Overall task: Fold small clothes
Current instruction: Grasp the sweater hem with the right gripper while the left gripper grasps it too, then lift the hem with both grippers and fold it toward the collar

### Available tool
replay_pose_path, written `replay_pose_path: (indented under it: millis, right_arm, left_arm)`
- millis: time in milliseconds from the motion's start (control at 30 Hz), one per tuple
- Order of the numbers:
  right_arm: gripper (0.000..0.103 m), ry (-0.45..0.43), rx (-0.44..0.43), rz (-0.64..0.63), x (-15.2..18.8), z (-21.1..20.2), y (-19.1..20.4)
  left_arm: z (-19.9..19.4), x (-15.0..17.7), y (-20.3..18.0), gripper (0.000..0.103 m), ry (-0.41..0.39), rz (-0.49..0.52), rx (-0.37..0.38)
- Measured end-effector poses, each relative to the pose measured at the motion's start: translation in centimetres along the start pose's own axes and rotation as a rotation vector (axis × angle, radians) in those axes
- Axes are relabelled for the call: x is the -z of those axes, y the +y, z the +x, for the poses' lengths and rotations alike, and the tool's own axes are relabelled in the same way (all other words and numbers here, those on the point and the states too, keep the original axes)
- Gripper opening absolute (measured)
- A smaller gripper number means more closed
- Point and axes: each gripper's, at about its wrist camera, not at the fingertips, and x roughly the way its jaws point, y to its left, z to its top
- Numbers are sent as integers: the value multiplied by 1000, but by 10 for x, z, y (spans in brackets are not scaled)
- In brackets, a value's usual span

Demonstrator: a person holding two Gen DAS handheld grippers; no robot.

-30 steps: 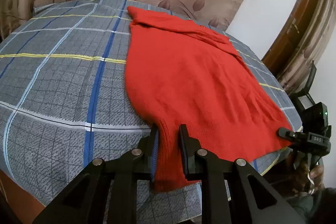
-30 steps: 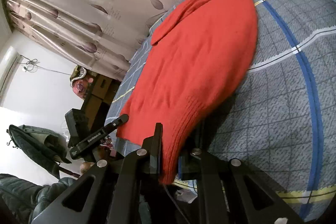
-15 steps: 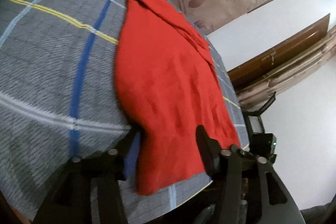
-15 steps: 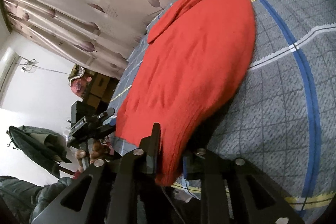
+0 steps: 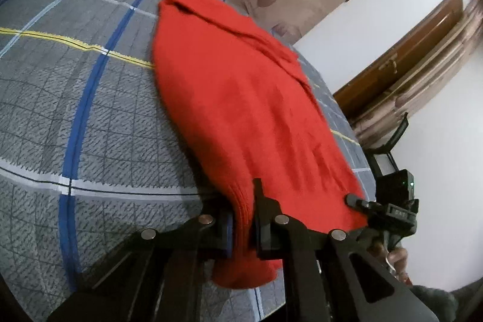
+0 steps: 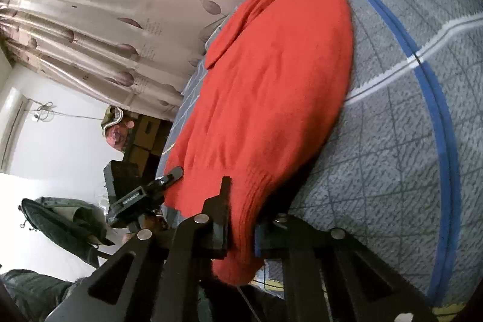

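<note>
A red knitted sweater (image 5: 241,98) lies flat on the bed, collar at the far end and ribbed hem toward me. My left gripper (image 5: 241,207) is shut on the hem's left corner, and the cloth bunches and hangs below its jaws. In the right wrist view the red sweater (image 6: 271,80) runs away from my right gripper (image 6: 241,219). The right jaws are closing with the hem's other corner pressed between the pads. Each gripper shows in the other's view: the right gripper (image 5: 359,201) at the hem's right edge, the left gripper (image 6: 169,175) at its left edge.
The bed (image 5: 75,110) carries a grey plaid sheet with blue, white and yellow lines, and its near edge runs just under both grippers. A leaf-print curtain (image 6: 105,5) hangs behind. A wooden door (image 5: 407,50) stands at the right. Boxes (image 6: 145,138) and a dark jacket (image 6: 60,216) are beside the bed.
My left gripper spread its jaws wide around the hem half a second ago and has shut on it again, rolling and dipping a little. The right gripper keeps the hem between its jaws.
</note>
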Motion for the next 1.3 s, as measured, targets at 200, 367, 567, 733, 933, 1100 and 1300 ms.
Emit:
replay_pose_path:
  millis: [200, 367, 567, 733, 933, 1100, 1300]
  right_arm:
    - [10, -28, -35, -21, -7, -9, 15]
    - [10, -66, -66, -35, -20, -22, 30]
    - [10, -90, -81, -49, -32, -29, 41]
    - [10, -104, -87, -70, -46, -32, 53]
    - [10, -121, -82, -98, -72, -36, 64]
    - [10, -132, -69, -117, -103, -36, 68]
    - [10, -142, -44, -143, -147, -26, 69]
  left_arm:
    - [-15, -12, -10, 10, -62, 7, 26]
    - [-25, -30, -22, 10, -100, 24, 44]
    - [-33, -42, -24, 10, -137, 25, 59]
    - [-36, -54, -26, 10, -151, 31, 70]
    - [-35, -76, -35, 10, -178, 49, 74]
    - [-30, -102, -43, 10, -202, 78, 60]
    - [-15, -141, -46, 10, -236, 87, 29]
